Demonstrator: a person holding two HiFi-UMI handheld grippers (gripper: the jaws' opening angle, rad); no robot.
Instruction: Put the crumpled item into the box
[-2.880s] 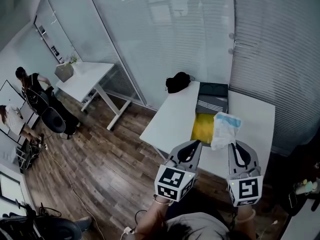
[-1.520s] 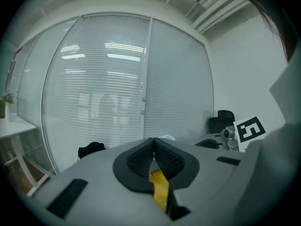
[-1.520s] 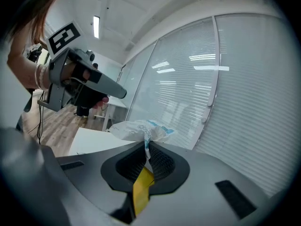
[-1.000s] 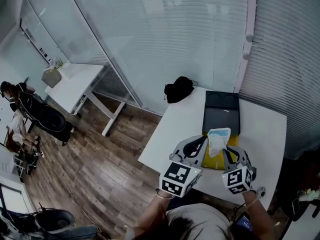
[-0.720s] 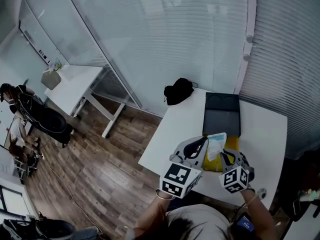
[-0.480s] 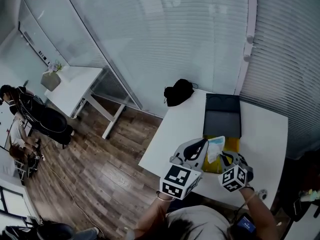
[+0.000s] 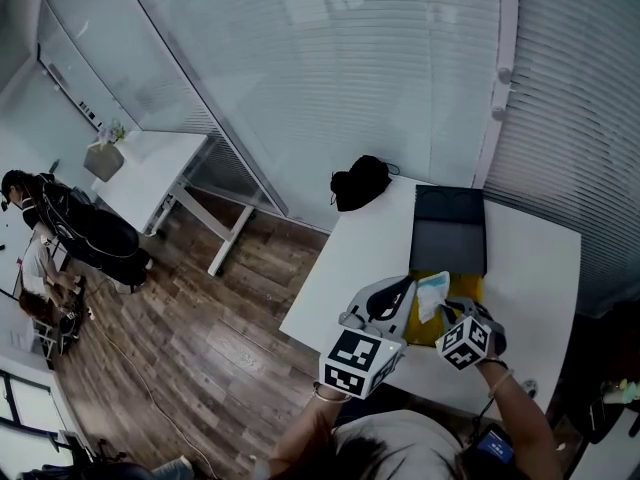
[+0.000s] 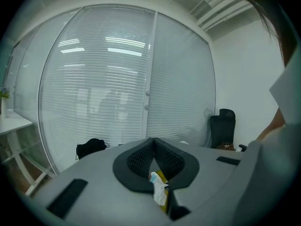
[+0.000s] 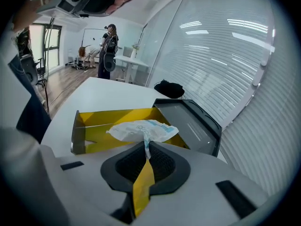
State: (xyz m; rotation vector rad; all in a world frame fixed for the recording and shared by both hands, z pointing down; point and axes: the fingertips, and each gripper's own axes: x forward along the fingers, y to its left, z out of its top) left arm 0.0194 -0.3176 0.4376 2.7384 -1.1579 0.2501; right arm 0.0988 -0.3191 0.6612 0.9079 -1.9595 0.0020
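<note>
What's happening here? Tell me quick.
A person holds a gripper in each hand. The right gripper is shut on a crumpled wrapper, holding it over the open yellow box on the table. The left gripper is shut and empty, beside the box. The wrapper is not yet released.

box (image 9: pixel 117 120) showing yellow inside | lid (image 9: pixel 190 121) showing dark grey | crumpled item (image 9: pixel 143 130) showing white, blue print | table (image 7: pixel 530 258) showing white
</note>
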